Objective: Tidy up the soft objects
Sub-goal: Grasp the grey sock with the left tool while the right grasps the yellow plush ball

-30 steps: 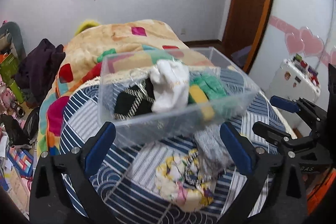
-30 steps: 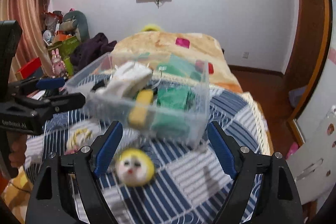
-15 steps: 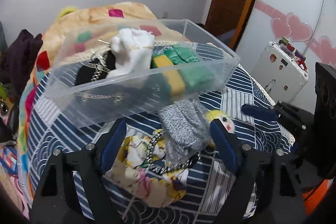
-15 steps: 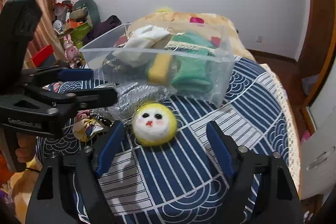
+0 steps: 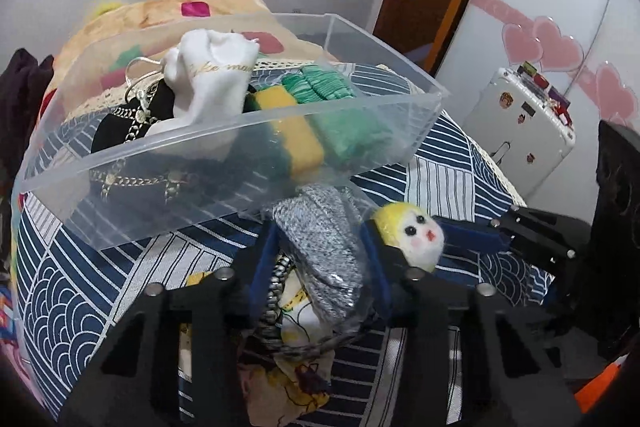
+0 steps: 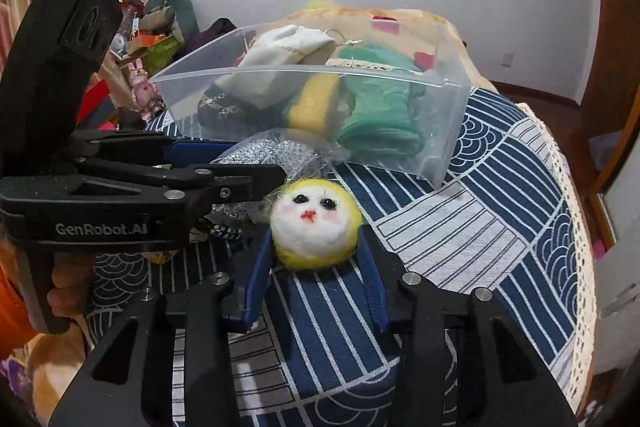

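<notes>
Grippers both closed in on items on the blue patterned bedspread (image 6: 500, 211): left gripper (image 5: 320, 259) has its 2 blue fingers pressed against a grey knit piece in clear wrap (image 5: 324, 247), right gripper (image 6: 316, 259) has its fingers against both sides of a yellow-fringed white plush face (image 6: 314, 223). Clear plastic bin (image 5: 224, 163) sits just behind them on the bedspread, holding a white sock (image 5: 212, 75), a black chain-trimmed item (image 5: 120, 123), a yellow-green roll (image 5: 296, 131) and a green knit (image 5: 340, 115). Floral cloth (image 5: 296, 379) lies under the left gripper.
</notes>
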`<state>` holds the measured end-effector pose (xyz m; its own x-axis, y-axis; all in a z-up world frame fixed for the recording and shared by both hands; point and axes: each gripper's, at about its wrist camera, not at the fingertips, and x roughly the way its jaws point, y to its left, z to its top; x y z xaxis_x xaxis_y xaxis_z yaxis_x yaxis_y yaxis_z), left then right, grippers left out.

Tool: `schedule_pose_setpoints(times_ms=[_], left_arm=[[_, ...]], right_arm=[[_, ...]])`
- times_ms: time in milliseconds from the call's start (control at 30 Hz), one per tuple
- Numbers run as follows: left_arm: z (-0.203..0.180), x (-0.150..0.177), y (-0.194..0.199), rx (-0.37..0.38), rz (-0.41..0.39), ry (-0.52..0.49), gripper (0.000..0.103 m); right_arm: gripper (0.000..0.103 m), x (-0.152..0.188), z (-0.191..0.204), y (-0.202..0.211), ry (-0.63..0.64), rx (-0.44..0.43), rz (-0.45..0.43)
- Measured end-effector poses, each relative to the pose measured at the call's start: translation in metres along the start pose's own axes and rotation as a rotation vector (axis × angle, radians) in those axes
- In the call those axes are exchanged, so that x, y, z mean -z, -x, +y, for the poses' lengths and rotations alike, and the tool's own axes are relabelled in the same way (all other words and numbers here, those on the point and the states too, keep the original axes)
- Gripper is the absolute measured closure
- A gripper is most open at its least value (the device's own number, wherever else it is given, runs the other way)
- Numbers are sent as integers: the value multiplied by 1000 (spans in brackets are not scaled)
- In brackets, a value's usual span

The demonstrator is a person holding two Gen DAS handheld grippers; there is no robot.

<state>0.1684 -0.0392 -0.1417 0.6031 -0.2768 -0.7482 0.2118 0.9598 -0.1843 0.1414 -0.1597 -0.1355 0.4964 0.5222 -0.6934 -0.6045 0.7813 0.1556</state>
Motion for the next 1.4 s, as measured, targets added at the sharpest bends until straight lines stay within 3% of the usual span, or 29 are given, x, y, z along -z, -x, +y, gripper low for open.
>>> schedule_pose_setpoints(times_ms=[233,633,967,1233,1400], left_arm=[[-3,6,17,-20,-34,-34,83],[0,-3,83,-16,-185,-36,83],[28,-28,120,-106,-311,11,83],[53,-41,111,-208,-344,42,83],[68,-46,88,-237,-309,68,83]], right_arm=[[64,2,-8,14,-16,45,-29],[64,-15,-11,45,-24,73,-125],[64,-56,-7,61,13,102,-244],[64,-83,-9,49,-14,135,-289],[64,-89,-12,33,-34,160,-260]])
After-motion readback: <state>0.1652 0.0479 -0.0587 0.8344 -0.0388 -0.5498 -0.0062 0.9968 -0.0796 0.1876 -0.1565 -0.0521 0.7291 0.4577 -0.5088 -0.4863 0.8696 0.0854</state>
